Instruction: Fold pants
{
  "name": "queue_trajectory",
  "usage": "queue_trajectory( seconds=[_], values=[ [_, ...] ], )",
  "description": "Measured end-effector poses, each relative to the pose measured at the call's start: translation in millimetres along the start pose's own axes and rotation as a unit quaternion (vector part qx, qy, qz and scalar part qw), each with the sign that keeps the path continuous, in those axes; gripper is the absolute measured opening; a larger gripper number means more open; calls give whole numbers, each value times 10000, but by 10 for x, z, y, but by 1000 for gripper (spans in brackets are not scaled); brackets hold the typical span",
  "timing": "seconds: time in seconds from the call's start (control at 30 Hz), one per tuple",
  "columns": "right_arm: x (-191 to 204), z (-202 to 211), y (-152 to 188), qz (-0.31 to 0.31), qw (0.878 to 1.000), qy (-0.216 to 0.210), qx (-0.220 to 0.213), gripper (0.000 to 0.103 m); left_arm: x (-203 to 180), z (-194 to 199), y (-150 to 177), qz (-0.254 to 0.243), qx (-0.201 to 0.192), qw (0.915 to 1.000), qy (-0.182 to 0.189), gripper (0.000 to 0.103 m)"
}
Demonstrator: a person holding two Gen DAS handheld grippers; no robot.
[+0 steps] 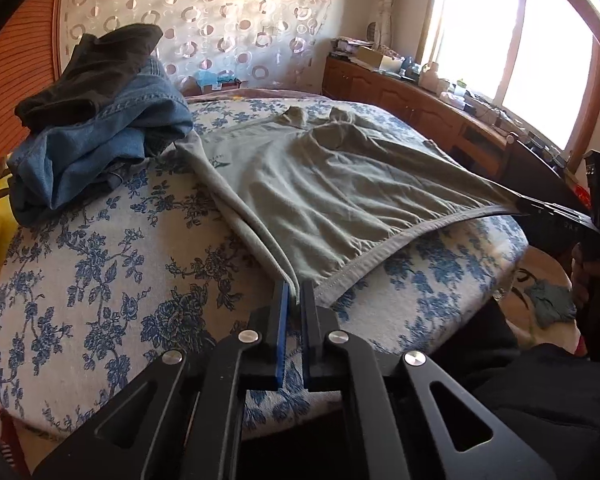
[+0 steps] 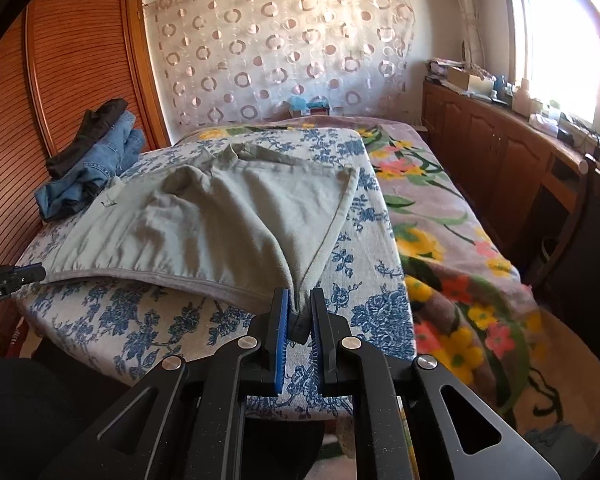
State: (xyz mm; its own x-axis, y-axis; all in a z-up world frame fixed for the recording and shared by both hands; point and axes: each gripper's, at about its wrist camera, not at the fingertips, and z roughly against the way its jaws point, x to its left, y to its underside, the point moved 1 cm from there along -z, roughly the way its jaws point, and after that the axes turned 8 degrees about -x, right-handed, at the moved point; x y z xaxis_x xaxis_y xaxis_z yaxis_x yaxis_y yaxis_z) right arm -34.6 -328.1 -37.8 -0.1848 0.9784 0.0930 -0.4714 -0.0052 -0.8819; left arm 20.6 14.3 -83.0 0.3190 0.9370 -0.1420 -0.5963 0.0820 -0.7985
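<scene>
- To the left of the pale grey-green cotton pants [image 1: 332, 184] I see a heap of blue denim jeans [image 1: 100, 160] with a black garment [image 1: 88, 76] on top.
- My left gripper [image 1: 295, 292] is clamped on the pants' near left waistband corner.
- The pants lie spread on the blue-flowered white bedcover [image 1: 100, 264], waistband lifted.
- My right gripper [image 2: 300, 312] is pinched tight on the right waistband corner.
</scene>
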Motion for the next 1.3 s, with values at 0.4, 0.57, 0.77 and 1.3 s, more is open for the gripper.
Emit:
queue_trajectory(
  seconds=[0.4,0.57,0.77,1.3],
  values=[
    [-60,-85,-25,-99,9999,-79,-43,10,75,77,-6,29,52,10000,-42,6],
    [29,-166,-84,-187,9996,-195,-87,10,56,39,-13,77,40,9999,-54,7],
    [213,-250,-219,-72,9985,-463,-280,10,88,15,-56,131,5,9998,-170,26],
    [660,-724,-293,238,9915,-1259,-241,10,311,-155,-190,87,-229,9968,-760,84]
  ],
)
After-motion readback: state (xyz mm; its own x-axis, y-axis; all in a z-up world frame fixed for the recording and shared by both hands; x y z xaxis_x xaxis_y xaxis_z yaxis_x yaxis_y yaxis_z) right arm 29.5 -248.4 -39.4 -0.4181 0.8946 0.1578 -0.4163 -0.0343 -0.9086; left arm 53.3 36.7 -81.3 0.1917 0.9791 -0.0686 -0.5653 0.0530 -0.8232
